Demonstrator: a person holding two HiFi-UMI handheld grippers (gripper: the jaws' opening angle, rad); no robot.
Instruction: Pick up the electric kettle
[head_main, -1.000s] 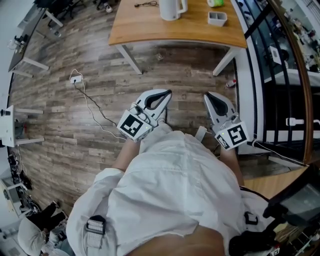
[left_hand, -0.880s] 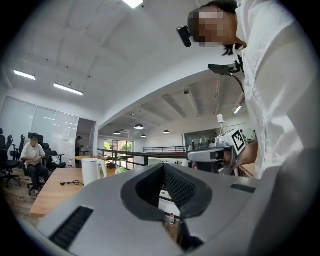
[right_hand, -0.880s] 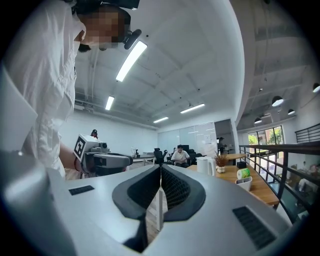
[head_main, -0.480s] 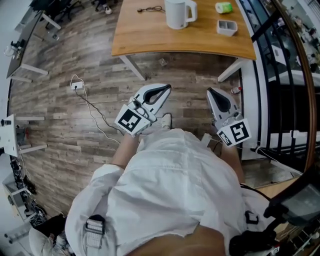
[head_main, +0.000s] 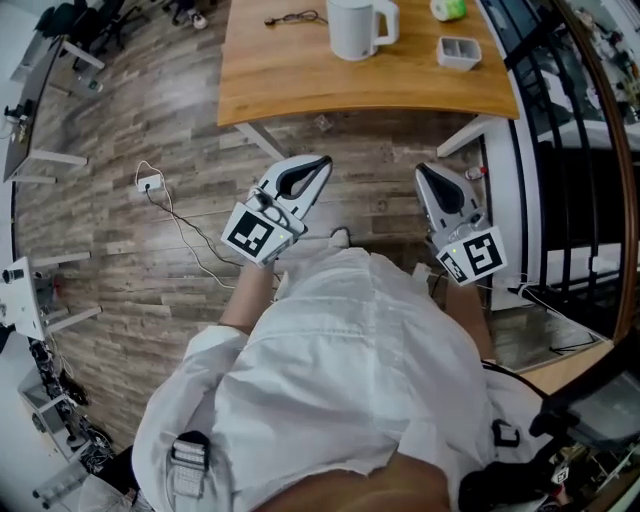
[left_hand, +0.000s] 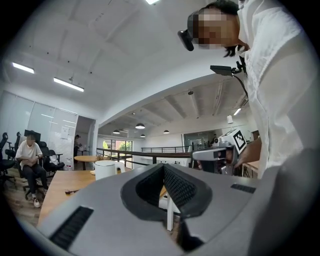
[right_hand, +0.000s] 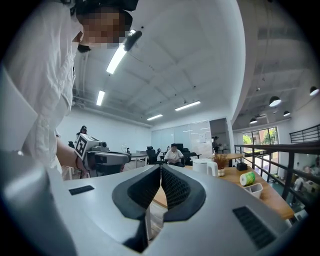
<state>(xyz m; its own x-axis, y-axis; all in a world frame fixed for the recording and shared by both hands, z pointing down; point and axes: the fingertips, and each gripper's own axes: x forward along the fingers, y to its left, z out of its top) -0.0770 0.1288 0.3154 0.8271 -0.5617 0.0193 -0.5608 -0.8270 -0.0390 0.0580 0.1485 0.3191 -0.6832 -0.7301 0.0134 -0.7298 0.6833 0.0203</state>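
Both grippers sit nearer the table (head_main: 300, 85) than a second ago. You have walked forward, so the table edge is lower in the head view and less floor shows ahead of the jaws. The electric kettle (head_main: 357, 25), cut off at the top edge back then, now shows almost whole. The jaws look the same as before.

Containers: the kettle stands upright on the table's far part, handle to the picture's right, and its contents do not show. The white tray (head_main: 458, 64), two compartments, sits to the kettle's right and apart from it. What is in the compartments cannot be made out. The green roll (head_main: 449, 10) lies beyond the tray, and the black cord (head_main: 295, 17) lies left of the kettle.

Your left gripper (head_main: 322, 162) has its jaws pressed together with nothing between the pads. Your right gripper (head_main: 423, 172) is the same, jaws together and empty. Both are over the wood floor, short of the table edge and well apart from the kettle.

View differences: only the head view shows the power strip (head_main: 149, 183) and its cable on the floor. Only the gripper views show the room: ceiling lights, a railing and a seated person (right_hand: 173, 155) behind the table. The right gripper view also shows a small plant (right_hand: 220, 162) just beside the kettle.
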